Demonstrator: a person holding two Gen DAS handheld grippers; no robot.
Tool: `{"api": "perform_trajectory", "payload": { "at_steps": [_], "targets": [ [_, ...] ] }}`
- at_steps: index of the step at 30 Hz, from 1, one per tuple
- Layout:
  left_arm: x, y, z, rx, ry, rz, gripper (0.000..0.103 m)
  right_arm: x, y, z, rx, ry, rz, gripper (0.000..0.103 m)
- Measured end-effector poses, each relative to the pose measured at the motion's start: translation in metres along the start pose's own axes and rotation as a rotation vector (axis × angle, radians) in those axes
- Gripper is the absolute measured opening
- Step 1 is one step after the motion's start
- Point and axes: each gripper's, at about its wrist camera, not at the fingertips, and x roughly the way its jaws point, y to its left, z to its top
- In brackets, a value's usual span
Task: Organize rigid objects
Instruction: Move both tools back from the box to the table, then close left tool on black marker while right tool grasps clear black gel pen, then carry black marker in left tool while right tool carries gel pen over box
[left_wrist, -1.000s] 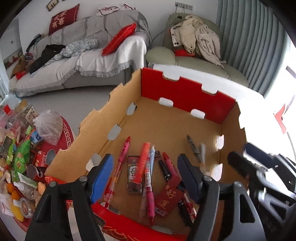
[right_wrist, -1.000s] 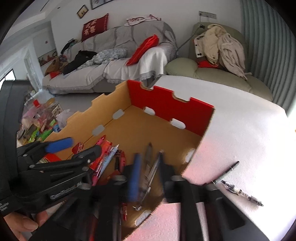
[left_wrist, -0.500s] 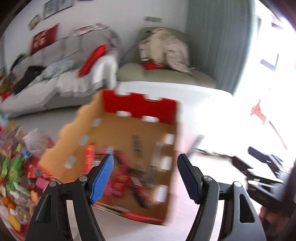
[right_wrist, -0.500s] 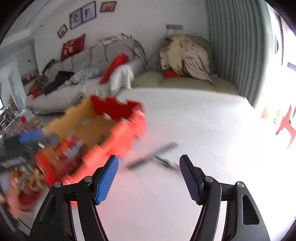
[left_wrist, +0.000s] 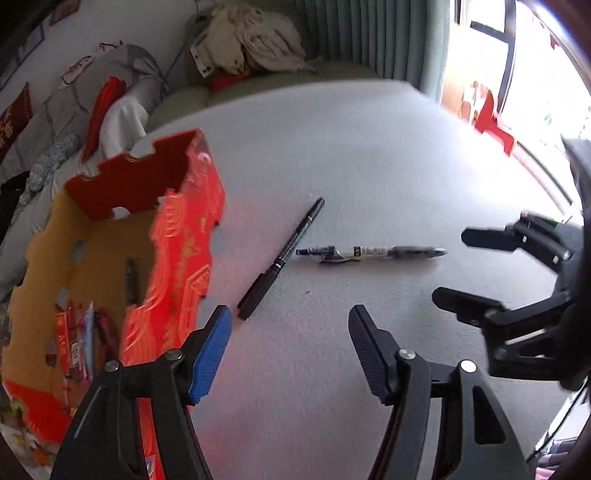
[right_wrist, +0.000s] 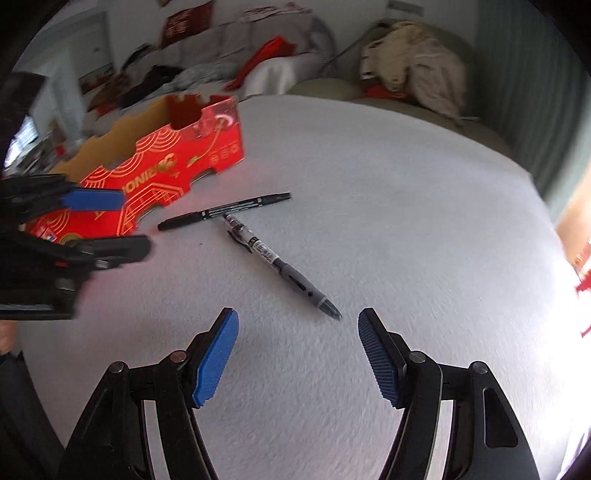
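Pens first: with both hand-held grippers spread and empty, we lower the right hand-held gripper (right_wrist: 297, 354) squarely across the near gel pen (right_wrist: 280, 264) on the table (right_wrist: 406, 221), right of the red box (right_wrist: 155, 173).

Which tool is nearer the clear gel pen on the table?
Right. The right tool sits open just short of the gel pen tip; the left tool is farther back, closer to the black marker.
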Motion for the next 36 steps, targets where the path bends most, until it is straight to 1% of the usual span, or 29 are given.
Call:
{"api": "perform_trajectory", "payload": {
  "at_steps": [4,7,9,12,14,16,17,18,19,20,22,23,24,27,29,31,32,34,35,36],
  "targets": [
    [0.028,-0.004,0.008,0.013,0.053,0.021,0.069,0.019,-0.006,0.004,-0.088,0.037,0.063,0.069],
    [0.043,-0.001,0.012,-0.012,0.078,0.033,0.069,0.036,-0.005,0.012,-0.158,0.063,0.103,0.069],
    [0.053,0.0,0.013,-0.03,0.093,0.024,0.07,0.043,-0.002,0.017,-0.206,0.058,0.123,0.069],
    [0.057,-0.002,0.017,-0.033,0.07,0.006,0.078,0.051,0.0,0.026,-0.254,0.058,0.148,0.069],
    [0.061,0.0,0.02,-0.051,0.055,-0.017,0.078,0.055,0.004,0.028,-0.287,0.05,0.13,0.068],
    [0.064,0.004,0.022,-0.069,0.048,-0.045,0.078,0.055,0.004,0.027,-0.279,0.032,0.129,0.06],
    [0.064,0.003,0.024,-0.054,0.045,-0.048,0.077,0.054,0.003,0.026,-0.267,0.023,0.12,0.047],
    [0.065,0.003,0.025,-0.05,0.045,-0.06,0.076,0.052,0.002,0.025,-0.254,0.018,0.108,0.025],
    [0.065,0.003,0.025,-0.044,0.046,-0.075,0.073,0.05,0.001,0.024,-0.248,0.023,0.093,0.017],
    [0.064,0.002,0.025,-0.023,0.04,-0.089,0.066,0.049,0.001,0.023,-0.245,0.032,0.08,0.011],
    [0.062,0.0,0.024,0.0,0.033,-0.111,0.054,0.045,0.002,0.018,-0.238,0.043,0.051,0.011],
    [0.061,-0.001,0.024,0.001,0.035,-0.115,0.032,0.042,0.003,0.013,-0.228,0.048,0.031,0.011],
    [0.059,-0.003,0.025,0.008,0.037,-0.119,0.012,0.038,0.003,0.011,-0.216,0.054,0.015,0.011],
    [0.062,-0.009,0.033,0.044,0.045,-0.106,0.012,0.031,0.0,0.005,-0.138,0.06,-0.032,0.011],
    [0.066,-0.008,0.04,0.029,0.06,-0.108,0.012,0.025,-0.002,-0.004,-0.084,0.05,-0.044,0.011],
    [0.066,-0.006,0.042,0.021,0.063,-0.091,0.012,0.019,-0.004,-0.011,-0.029,0.037,-0.048,0.011],
    [0.064,-0.008,0.04,0.017,0.061,-0.08,0.011,0.016,-0.004,-0.015,-0.003,0.032,-0.052,0.011],
    [0.062,-0.009,0.033,-0.001,0.062,-0.091,0.011,0.008,-0.006,-0.02,0.05,0.017,-0.063,0.011],
    [0.055,-0.011,0.029,0.0,0.051,-0.098,0.011,0.003,-0.006,-0.023,0.079,0.003,-0.065,0.011],
    [0.047,-0.016,0.023,0.014,0.032,-0.086,0.011,-0.005,-0.007,-0.026,0.107,-0.016,-0.065,0.011]
  ]
}}
